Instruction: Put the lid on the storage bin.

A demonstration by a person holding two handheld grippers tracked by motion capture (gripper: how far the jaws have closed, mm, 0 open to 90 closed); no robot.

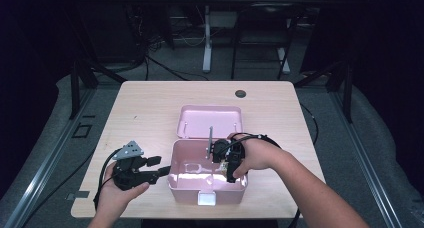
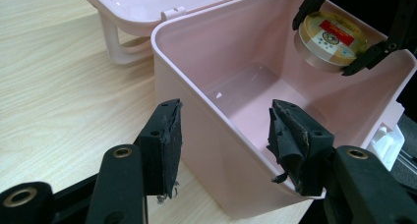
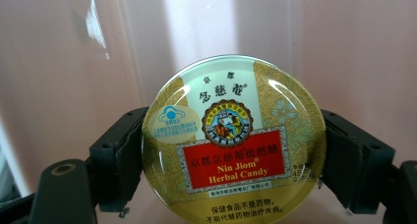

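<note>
- The right claw (image 3: 231, 150) is clamped on a round candy tin (image 3: 233, 140), one jaw pressed against each side of its rim. The label reads "Nin Jiom Herbal Candy" on a red band, with gold and pale green around it.
- In the right gripper view the tin sits dead centre and low in the frame, lid facing the camera, with the glossy pink inside of the box behind it.
- The left gripper view puts the same tin (image 2: 332, 40) in the upper right of the frame, held by the right claw (image 2: 339, 40) just inside the top of the pink box (image 2: 196, 86) near its far wall. It looks to be hanging above the box floor, not resting on it.
- The left claw (image 2: 223, 145) is spread wide and gripping nothing. Its jaws straddle the box's near wall: one outside over the desk (image 2: 54, 86), the other on the inside. I can't tell whether either pad actually touches the plastic.
- From the high view, the pink box (image 1: 175, 168) sits in the lower middle of the frame on the wooden desk (image 1: 145, 108), with its lid (image 1: 210, 120) flipped open and lying back behind it.
- The left claw (image 1: 162, 170) comes in from the lower left, right at the box's left wall. The right hand (image 1: 255, 155) reaches in from the lower right and holds its gripper over the box's right half.
- There's a small dark round cap (image 1: 240, 93) in the desk near its far edge, well apart from everything else.
</note>
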